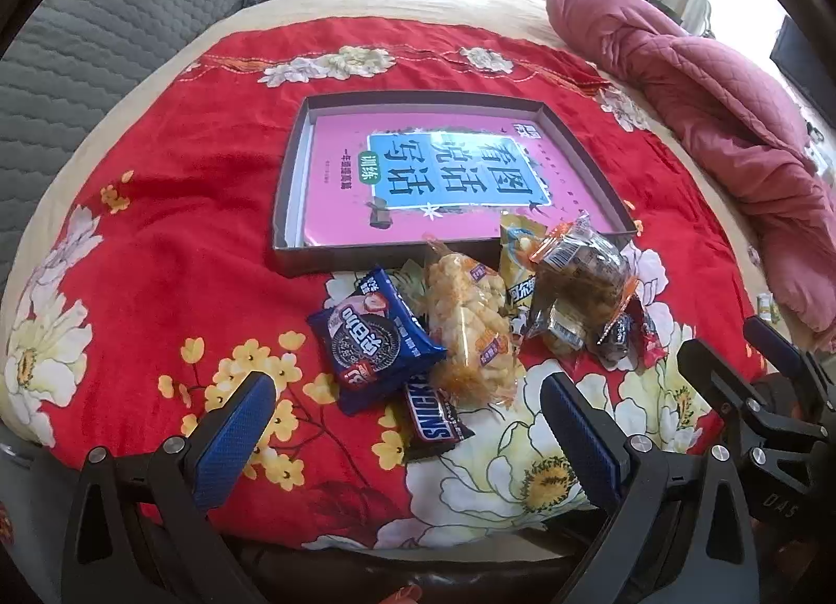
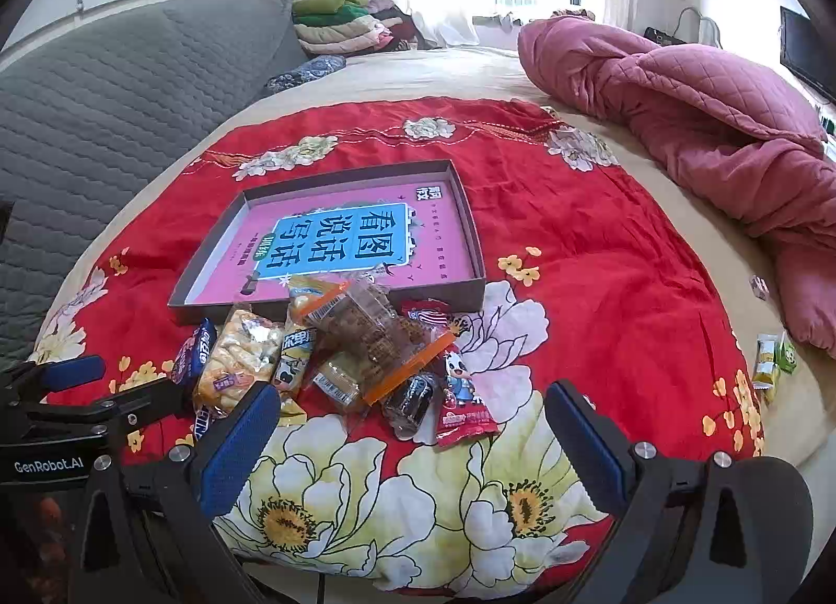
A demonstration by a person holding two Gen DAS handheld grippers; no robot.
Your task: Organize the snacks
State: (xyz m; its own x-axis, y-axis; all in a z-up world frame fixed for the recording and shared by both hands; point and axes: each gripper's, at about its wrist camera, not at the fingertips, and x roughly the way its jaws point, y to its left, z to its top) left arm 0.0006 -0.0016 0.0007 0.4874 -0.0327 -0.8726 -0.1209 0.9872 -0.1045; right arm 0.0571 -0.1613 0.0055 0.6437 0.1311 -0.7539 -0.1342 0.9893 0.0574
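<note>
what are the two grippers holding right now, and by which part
Nothing. The left gripper and right gripper are both open above the snack pile.

Snickers bar (image 1: 436, 421) half under the Oreo pack (image 1: 373, 337) — small pkts (image 2: 773, 363) by the quilt too tiny to read.

Snack pile (image 1: 470, 322) by tray (image 1: 292, 186), untouched.
</note>
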